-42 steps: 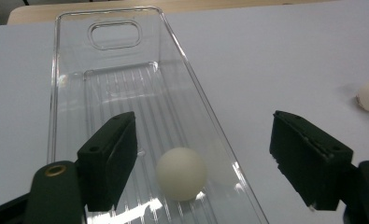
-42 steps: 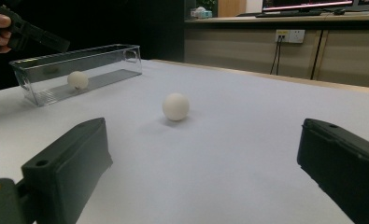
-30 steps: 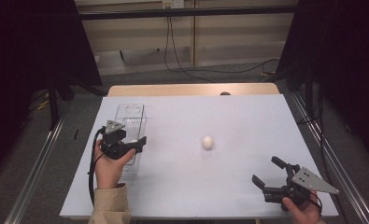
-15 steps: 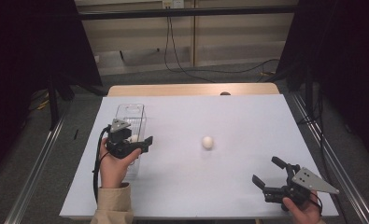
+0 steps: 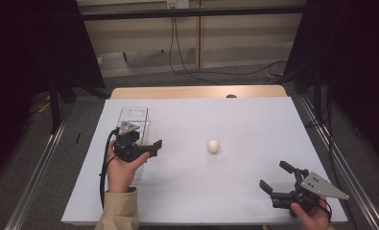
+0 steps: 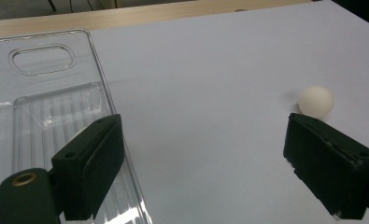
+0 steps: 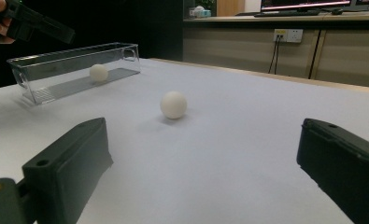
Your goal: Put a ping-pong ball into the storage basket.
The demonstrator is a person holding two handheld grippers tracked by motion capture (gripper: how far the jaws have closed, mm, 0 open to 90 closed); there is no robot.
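Left tool (image 5: pixel 153 145) jaws apart, over clear box (image 5: pixel 133 115) edge, aimed at loose ball (image 5: pixel 213 146) on surface (image 5: pixel 254 120); likely lining up pick. Second ball (image 7: pixel 98 73) inside box. Right tool (image 5: pixel 276 178) jaws apart, parked low, idle.

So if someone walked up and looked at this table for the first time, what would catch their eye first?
Probably the small white ball sitting alone in the middle of the white table. Next, the clear plastic box at the left, with a second white ball inside it. Then the two black grippers, both open: the left gripper held over the box, the right gripper low at the near right corner.
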